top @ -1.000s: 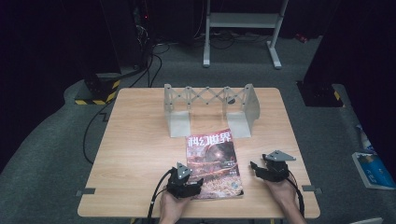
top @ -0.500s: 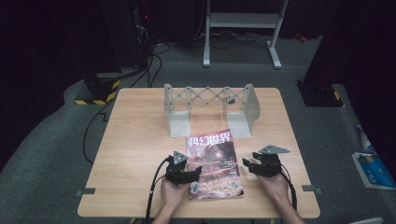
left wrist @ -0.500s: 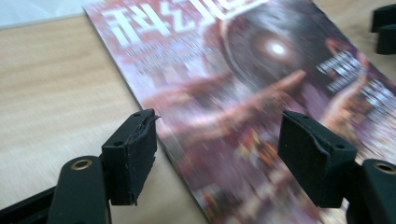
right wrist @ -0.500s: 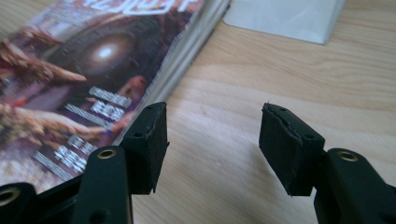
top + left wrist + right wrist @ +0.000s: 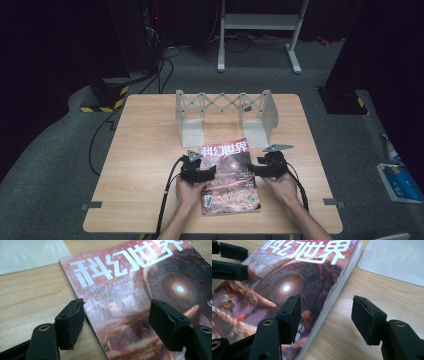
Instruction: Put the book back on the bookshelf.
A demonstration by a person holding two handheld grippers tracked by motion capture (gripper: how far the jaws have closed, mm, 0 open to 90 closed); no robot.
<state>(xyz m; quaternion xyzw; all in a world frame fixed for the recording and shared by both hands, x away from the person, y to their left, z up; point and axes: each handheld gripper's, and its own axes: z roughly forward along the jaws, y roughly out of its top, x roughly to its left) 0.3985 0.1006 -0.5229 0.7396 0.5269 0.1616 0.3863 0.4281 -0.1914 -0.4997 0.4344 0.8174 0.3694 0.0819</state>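
Laboratory or studio recording space: a lone wooden table (image 5: 145, 150) on grey carpet (image 5: 55, 165), ringed by dark curtains, with floor cables (image 5: 160, 75), hazard-striped tape (image 5: 102, 102) and a white equipment stand (image 5: 257, 22) beyond.

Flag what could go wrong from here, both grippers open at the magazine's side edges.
1. The magazine lies flat on the table; the left gripper straddles its spine edge, so a jaw may only scrape wood or snag the cover.
2. The right gripper straddles the open page edge; closing could pinch just a few pages and fan or crease them.
3. Uneven pushes might slide it toward the metal rack.
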